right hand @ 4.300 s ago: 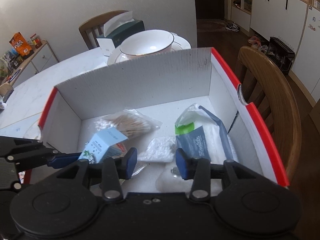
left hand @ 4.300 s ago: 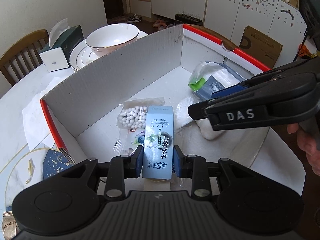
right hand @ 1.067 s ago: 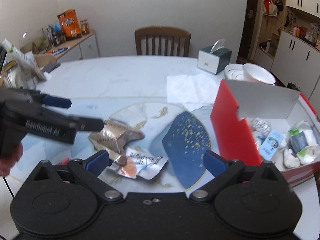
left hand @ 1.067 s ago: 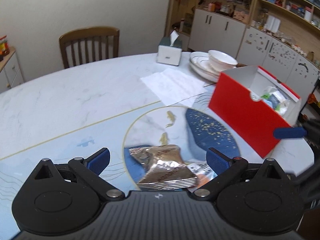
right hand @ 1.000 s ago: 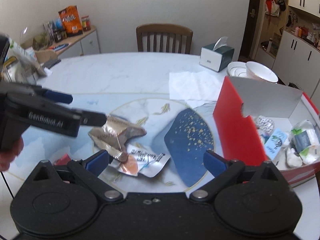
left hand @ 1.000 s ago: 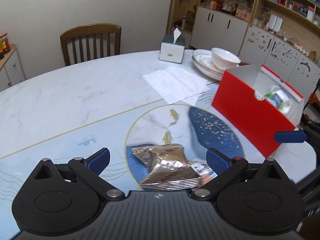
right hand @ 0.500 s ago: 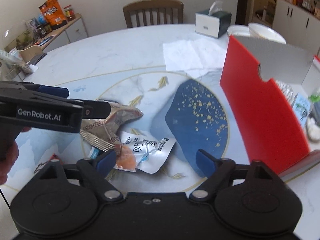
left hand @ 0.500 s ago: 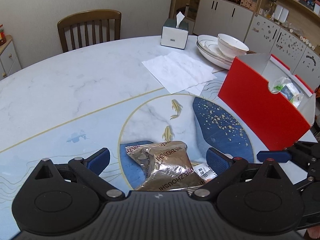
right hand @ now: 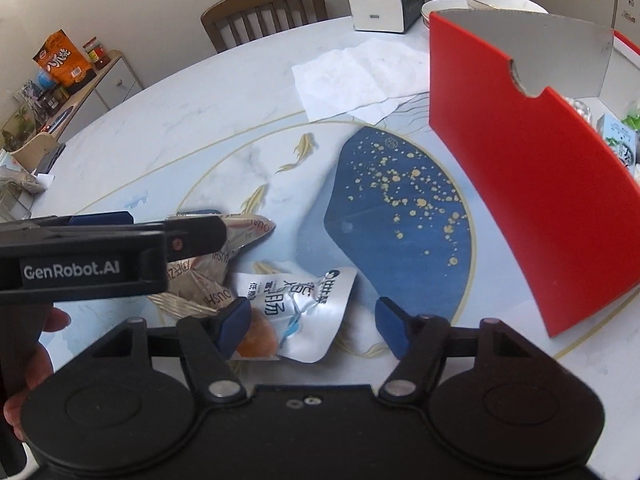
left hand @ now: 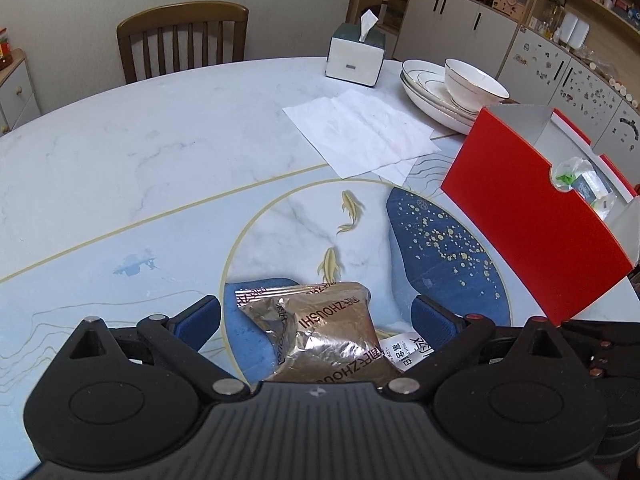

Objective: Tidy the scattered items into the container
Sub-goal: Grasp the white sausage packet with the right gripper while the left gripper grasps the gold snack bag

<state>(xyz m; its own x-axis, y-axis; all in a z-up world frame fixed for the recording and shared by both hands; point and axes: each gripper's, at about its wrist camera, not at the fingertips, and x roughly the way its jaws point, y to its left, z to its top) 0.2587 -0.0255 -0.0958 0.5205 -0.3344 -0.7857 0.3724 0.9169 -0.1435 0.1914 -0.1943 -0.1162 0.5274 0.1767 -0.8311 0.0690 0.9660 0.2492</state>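
Left wrist view first: my left hand-held gripper is spread wide over the foil packet, a crinkly brown-and-silver thing lying flat on the tabletop. The blue pads sit on either side of it with clear gaps, so nothing is gripped. Using that packet as the landmark: a white pouch peeks out just to its right, partly under it. The red box stands well off to the packet's upper right, open on top, with some bagged stuff visible through the notch in its wall. Beyond the packet there's a sheet of paper, and farther back a tissue box and a bowl on stacked plates. A chair sits at the far edge.

Right wrist view: my right hand-held gripper is low over the white pouch, jaws closing in. The pouch lies between them; its orange end looks to be right at the left pad, while the right pad is still clear, so no real grip yet. The foil packet touches the pouch on its left, half hidden by my left hand-held gripper coming in from the side. My hand shows under it. The red box is well right of the packet, and there's a snack bag on a cabinet far behind.
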